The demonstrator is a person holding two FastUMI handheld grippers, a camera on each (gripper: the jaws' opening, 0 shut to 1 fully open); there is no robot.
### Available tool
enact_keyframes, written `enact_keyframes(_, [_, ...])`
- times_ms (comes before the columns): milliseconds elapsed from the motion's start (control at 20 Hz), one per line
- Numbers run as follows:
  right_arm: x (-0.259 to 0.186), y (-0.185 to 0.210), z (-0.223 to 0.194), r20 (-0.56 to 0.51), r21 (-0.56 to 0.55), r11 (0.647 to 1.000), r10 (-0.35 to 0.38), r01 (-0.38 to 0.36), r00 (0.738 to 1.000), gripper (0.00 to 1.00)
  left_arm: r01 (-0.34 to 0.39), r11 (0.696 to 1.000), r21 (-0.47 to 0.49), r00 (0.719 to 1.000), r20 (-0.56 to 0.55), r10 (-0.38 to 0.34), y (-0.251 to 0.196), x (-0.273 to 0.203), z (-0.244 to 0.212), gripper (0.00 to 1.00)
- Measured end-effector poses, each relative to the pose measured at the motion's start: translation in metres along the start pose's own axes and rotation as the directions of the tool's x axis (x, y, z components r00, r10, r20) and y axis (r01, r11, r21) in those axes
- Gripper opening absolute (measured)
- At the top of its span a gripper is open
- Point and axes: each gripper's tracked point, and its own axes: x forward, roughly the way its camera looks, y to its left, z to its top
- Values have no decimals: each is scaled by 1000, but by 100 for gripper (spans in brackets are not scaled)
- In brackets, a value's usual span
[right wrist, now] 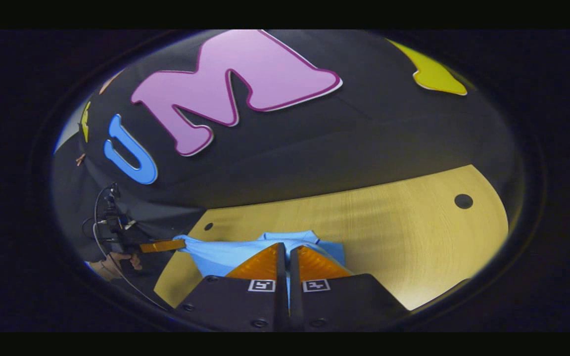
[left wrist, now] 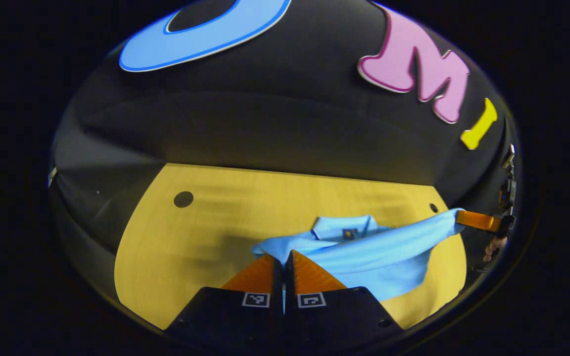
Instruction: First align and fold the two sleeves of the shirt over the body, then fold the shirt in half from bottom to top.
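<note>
A light blue collared shirt (left wrist: 374, 252) hangs stretched above the wooden table (left wrist: 191, 237), its collar (left wrist: 344, 228) facing me. In the left gripper view my left gripper (left wrist: 284, 259) is shut on one end of the cloth. At the far right my right gripper (left wrist: 459, 217) pinches the other end, pulled out to a point. In the right gripper view my right gripper (right wrist: 285, 248) is shut on the shirt (right wrist: 215, 257), and the left gripper (right wrist: 183, 244) grips it at the far left, with a hand (right wrist: 112, 264) behind it. Which parts of the shirt are held is hidden by the fingers.
The table has a round hole near each back corner (left wrist: 183, 199) (left wrist: 433, 207). Its back edge meets the black cloth wall (left wrist: 285, 133). A cable (right wrist: 99, 217) loops from the left gripper. Bare table top (right wrist: 413, 237) lies to the right of the shirt in the right gripper view.
</note>
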Motion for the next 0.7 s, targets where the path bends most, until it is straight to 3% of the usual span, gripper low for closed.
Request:
enact_keyframes(50, [18,-9,-2,-15,18,1000,-15,15,1000,0,-35,999,9,999,-23,35,1,21,-4,6])
enact_keyframes(100, [35,-20,-5,-24,29,999,-31,32,999,5,-59,998,14,997,-57,60,-2,39,-14,6])
enact_keyframes(150, [52,-32,-9,-26,29,998,-50,51,998,0,-86,996,-9,990,-109,84,-10,53,-26,6])
enact_keyframes(200, [68,-45,-19,-36,20,997,-69,70,997,11,-106,994,-11,983,-155,103,-18,64,-37,6])
enact_keyframes(250, [80,-61,-34,-71,12,995,-95,96,993,12,-119,992,34,976,-179,123,-15,76,-45,6])
enact_keyframes(300, [87,-73,-49,-114,7,993,-121,122,986,0,-134,988,72,970,-194,146,-13,84,-51,6])
enact_keyframes(400, [96,-84,-72,-155,-18,990,-142,141,978,9,-140,986,89,966,-205,156,-18,90,-55,7])
enact_keyframes(450, [96,-83,-76,-154,-30,992,-128,125,980,12,-129,988,89,968,-204,145,-21,93,-56,13])
enact_keyframes(500, [94,-83,-74,-150,-33,994,-111,107,982,10,-138,985,99,966,-205,156,-18,90,-56,31])
enact_keyframes(650, [81,-83,-60,-116,-54,995,-92,86,989,75,-224,971,80,961,-145,233,1,75,-43,87])
enact_keyframes(700, [70,-80,-53,-97,-78,994,-77,69,992,96,-251,966,67,962,-90,257,6,60,-33,93])
